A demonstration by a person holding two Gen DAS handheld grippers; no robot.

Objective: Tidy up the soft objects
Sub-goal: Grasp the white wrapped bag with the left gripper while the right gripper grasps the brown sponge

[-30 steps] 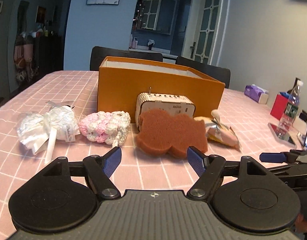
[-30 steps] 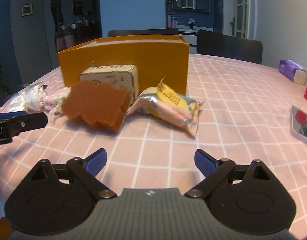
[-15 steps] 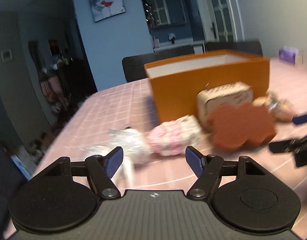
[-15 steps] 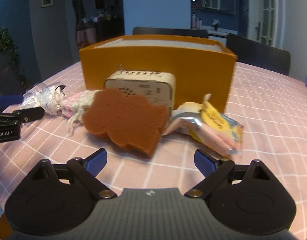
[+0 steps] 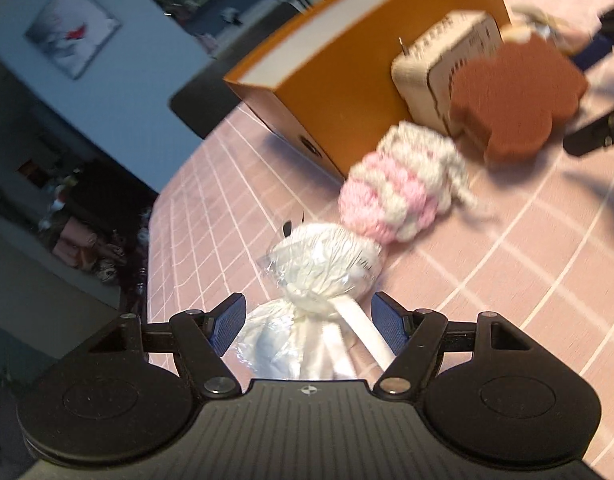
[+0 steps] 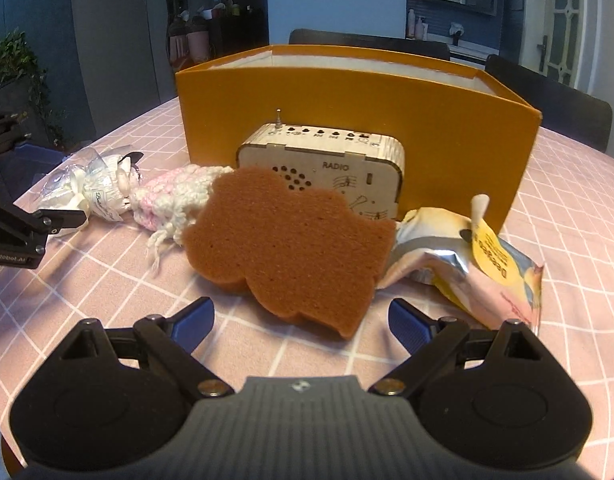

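Item 1, white wrapped bundle [image 5: 327, 272]: a soft white piece sealed in crinkled clear film, gathered at a neck and tied with a white ribbon, with a small printed tag on its side. It lies on the pink checked tablecloth [image 5: 547, 280] at the left end of the row. The left gripper [image 5: 307, 326] stands over its tied end with both blue pads spread wide either side of the film tail, not pressing on it.

Item 2, pink-and-white knitted piece [image 5: 399, 192]: chunky bobble yarn in pink and cream, with loose cream tassels trailing on the cloth. It touches the bundle on one side and sits just beside the sponge on the other.

Item 3, brown sponge [image 6: 291, 248]: flat, porous, rust-brown, with a lobed, scalloped outline. It leans tilted against the front of the wooden radio [image 6: 327, 168]. The right gripper [image 6: 301, 322] hovers in front of it, fingers apart and holding nothing.

Item 4, foil snack packet [image 6: 467, 256]: crumpled silver and pink wrapper with a yellow label, lying to the right of the sponge.

Item 5, orange box [image 6: 447, 128]: open-topped, white inside, standing directly behind the radio and the row of items.
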